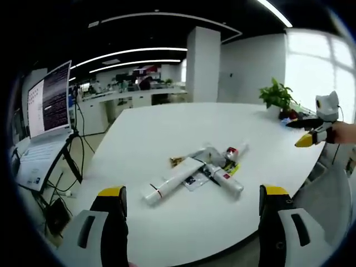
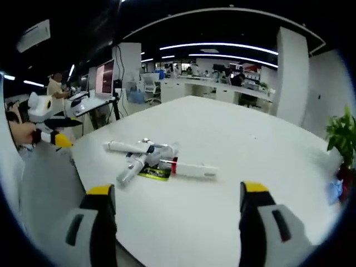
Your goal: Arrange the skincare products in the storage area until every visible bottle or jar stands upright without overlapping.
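Skincare products [image 1: 200,169] lie in a crossed, overlapping heap at the centre of the left gripper view and left of centre in the right gripper view [image 2: 150,158], all on their sides on the white table [image 1: 167,128]. Labels and exact count are too small and blurred to make out; a long white tube [image 1: 169,182], a tube with a red band [image 2: 189,168] and a flat yellow-black packet [image 2: 154,173] can be told apart. A potted plant [image 1: 276,95] stands at the upper right, cut off at the right edge of the right gripper view. The left gripper [image 1: 192,203] rises from the bottom, jaws spread wide, holding nothing. The right gripper [image 2: 177,200] is likewise wide apart and empty, short of the heap.
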The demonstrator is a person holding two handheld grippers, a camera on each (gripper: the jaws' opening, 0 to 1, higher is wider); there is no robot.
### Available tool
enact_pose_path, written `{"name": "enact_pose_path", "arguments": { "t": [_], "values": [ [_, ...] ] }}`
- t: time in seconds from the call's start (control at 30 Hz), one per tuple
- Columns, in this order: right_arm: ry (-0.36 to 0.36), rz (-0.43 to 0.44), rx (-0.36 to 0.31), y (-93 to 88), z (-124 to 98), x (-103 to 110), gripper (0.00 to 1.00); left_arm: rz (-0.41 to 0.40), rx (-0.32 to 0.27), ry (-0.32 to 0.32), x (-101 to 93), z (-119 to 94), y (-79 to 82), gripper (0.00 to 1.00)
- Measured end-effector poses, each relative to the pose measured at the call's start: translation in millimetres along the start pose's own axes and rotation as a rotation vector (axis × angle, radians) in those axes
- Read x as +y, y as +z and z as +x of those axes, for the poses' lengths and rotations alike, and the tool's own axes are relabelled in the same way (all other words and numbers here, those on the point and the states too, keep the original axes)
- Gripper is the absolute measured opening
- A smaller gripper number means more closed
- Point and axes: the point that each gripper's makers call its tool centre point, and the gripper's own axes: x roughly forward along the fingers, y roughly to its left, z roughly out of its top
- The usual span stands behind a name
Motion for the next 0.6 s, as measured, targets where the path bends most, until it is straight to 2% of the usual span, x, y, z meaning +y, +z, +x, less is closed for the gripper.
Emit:
{"name": "enact_pose_path", "arguments": {
  "t": [0.2,0.4,0.5,0.6],
  "values": [
    [0.052,-0.080,0.026,12.0,18.6,-14.1,0.90,-0.001,0.006,0.005,1.8,0.6,-1.2,0.97],
    [0.107,-0.193,0.091,17.4,37.0,-28.7,0.86,-0.010,0.013,0.015,4.4,0.9,-2.3,0.97],
    [0.133,-0.255,0.136,15.7,48.1,-35.7,0.84,-0.010,0.021,0.016,4.5,1.4,-3.7,0.96],
    [0.150,-0.321,0.223,5.6,61.5,-45.4,0.80,-0.008,0.030,0.017,4.6,1.8,-5.0,0.96]
  ]
}}
